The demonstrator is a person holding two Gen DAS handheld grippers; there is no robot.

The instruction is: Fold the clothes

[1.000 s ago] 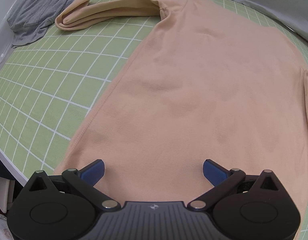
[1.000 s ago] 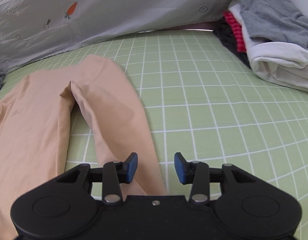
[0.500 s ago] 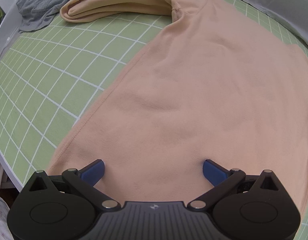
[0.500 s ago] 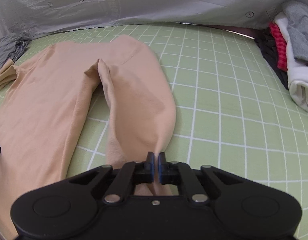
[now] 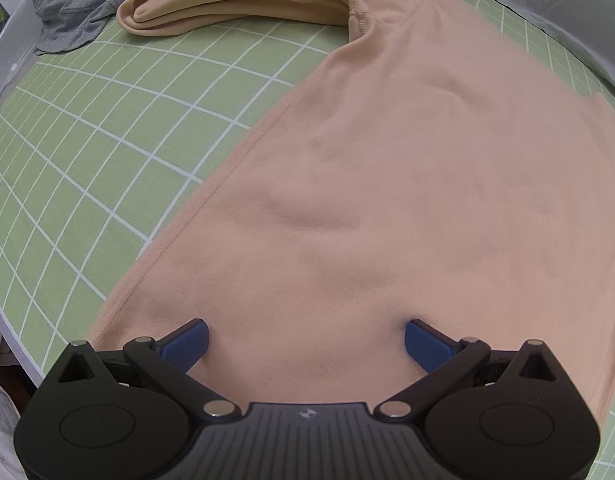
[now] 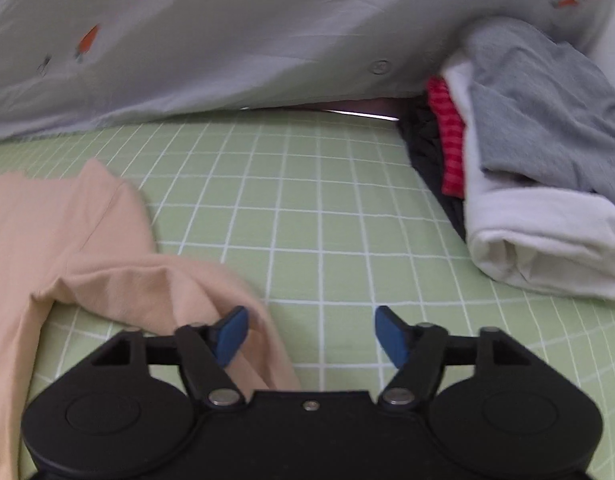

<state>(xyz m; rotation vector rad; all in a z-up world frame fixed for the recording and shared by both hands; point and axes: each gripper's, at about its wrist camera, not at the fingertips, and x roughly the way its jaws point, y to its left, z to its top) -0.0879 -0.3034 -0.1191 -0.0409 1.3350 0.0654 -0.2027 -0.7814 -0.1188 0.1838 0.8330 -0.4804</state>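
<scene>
Left gripper (image 5: 305,338): we are hovering low over the peach shirt (image 5: 387,184), jaws spread wide. Right gripper (image 6: 312,334): jaws now released, having clamped the sleeve (image 6: 179,292) half a second ago; the sleeve is lying bunched on the green grid mat (image 6: 327,208).

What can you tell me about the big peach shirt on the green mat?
The peach shirt is soft, plain knit, long-sleeved, lying mostly flat on the green grid mat. One sleeve stretches sideways, doubled at its end near grey clothes. The other sleeve lies bunched by the right gripper. The left gripper sits over its lower part, jaws open.
</scene>
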